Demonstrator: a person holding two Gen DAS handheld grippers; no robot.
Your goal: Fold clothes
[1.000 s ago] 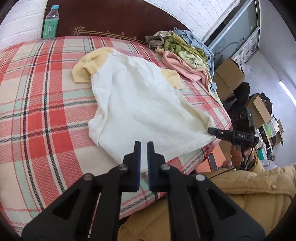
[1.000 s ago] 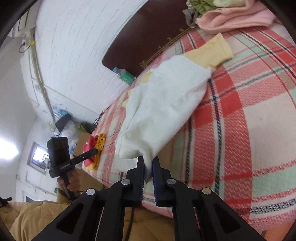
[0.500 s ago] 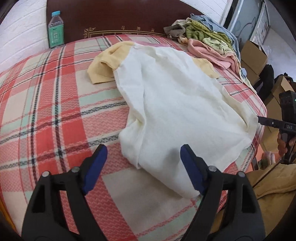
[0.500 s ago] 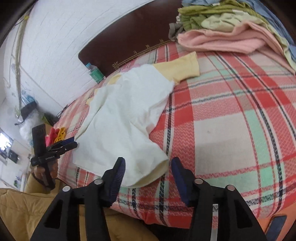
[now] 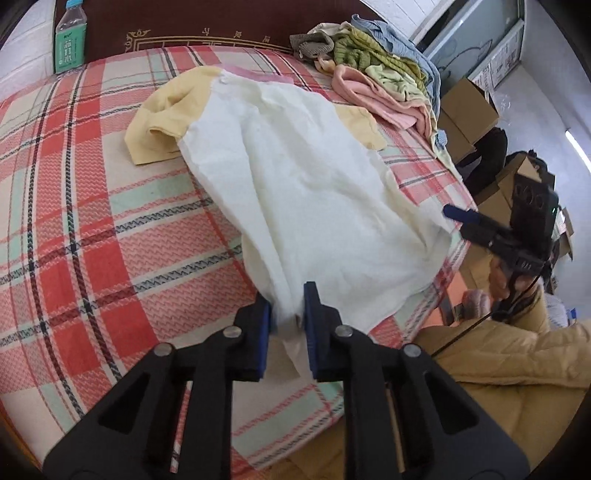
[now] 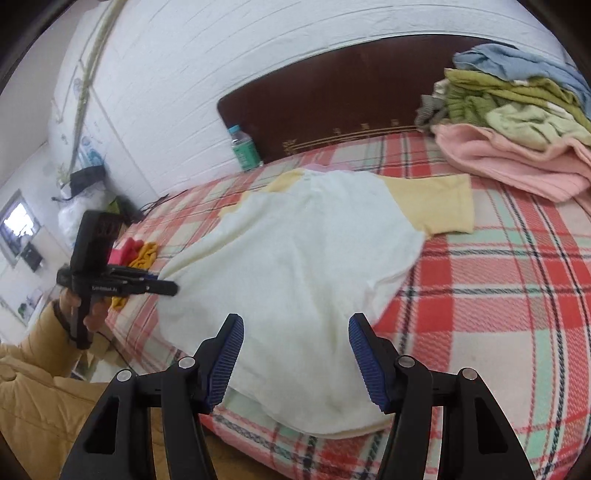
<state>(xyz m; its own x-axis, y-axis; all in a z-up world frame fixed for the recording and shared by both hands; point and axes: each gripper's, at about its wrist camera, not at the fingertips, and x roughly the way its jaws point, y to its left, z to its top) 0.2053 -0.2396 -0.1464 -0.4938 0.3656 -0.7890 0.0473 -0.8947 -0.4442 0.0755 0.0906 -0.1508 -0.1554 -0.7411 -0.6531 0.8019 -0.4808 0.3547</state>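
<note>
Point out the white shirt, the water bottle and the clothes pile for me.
white shirt (image 5: 314,184): left wrist view, middle of its white body.
water bottle (image 5: 69,44): left wrist view, on its green label.
clothes pile (image 6: 517,155): right wrist view, on the pink garment.

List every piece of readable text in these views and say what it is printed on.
Clear plastic water bottle with a green label: pale characters, too blurred to read.
Black left gripper: small white lettering on its side, too blurred.
Dark brown wooden headboard: gold ornament, no legible words.
</note>
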